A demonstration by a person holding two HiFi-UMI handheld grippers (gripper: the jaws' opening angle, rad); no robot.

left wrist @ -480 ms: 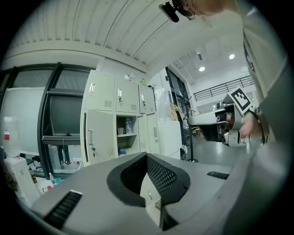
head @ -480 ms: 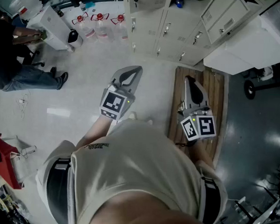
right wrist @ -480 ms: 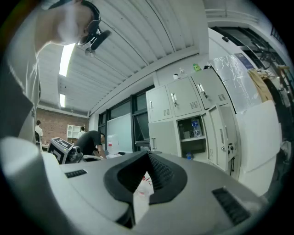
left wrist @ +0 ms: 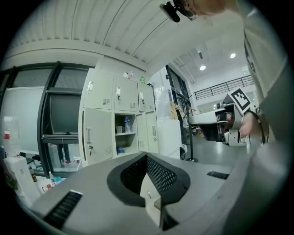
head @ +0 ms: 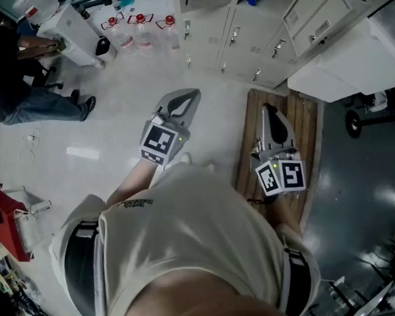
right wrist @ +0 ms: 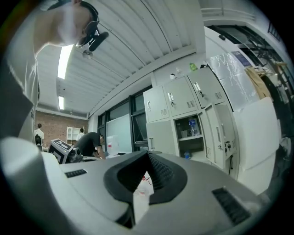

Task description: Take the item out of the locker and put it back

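Note:
The beige lockers (head: 256, 38) stand ahead of me, at the top of the head view. One compartment (left wrist: 125, 133) is open, with a clear water bottle (left wrist: 127, 124) on its upper shelf and a small blue item (left wrist: 120, 150) below it. The right gripper view shows the same bottle (right wrist: 193, 127) and blue item (right wrist: 186, 155). My left gripper (head: 191, 96) is held out in front of my body, shut and empty. To its right my right gripper (head: 266, 113) is also shut with nothing in it. Both are well short of the lockers.
A wooden pallet (head: 306, 127) lies on the floor under my right gripper. Several water jugs with red handles (head: 141, 33) stand at the lockers' left. A person in dark clothes (head: 20, 79) bends over a white table at far left. A white cabinet (head: 348, 63) stands at right.
The head view has shifted a little, so the lockers sit slightly higher. Both grippers stay shut and empty in about the same place.

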